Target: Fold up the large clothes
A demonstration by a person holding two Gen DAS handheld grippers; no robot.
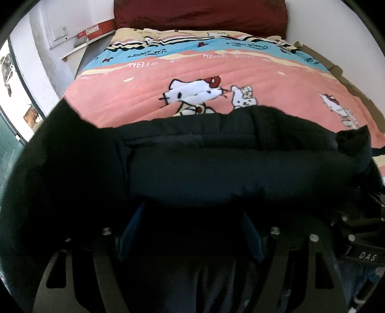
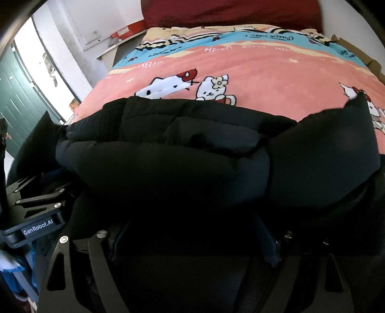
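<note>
- Black padded jacket [image 1: 216,168]: lying bunched at the near edge of the cartoon-print quilt [image 1: 197,69], well short of the dark red pillow [image 1: 199,12].
- Left tool [image 1: 190,238]: standing wide, thick jacket padding filling the gap; a firm grip is looking likely.
- Right tool [image 2: 192,238]: likewise wide, padding bulging between.
- Step: apparently carrying a fold away from the quilt's near edge.
- Next: both tools moving together, keeping the fold even.

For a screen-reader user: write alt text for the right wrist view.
A bulky black padded jacket lies bunched at the near edge of a bed, filling the space between the right gripper and its fingers. Behind it spreads a pink cartoon-cat blanket with a dark red pillow at the head; the left gripper shows at the left.
</note>
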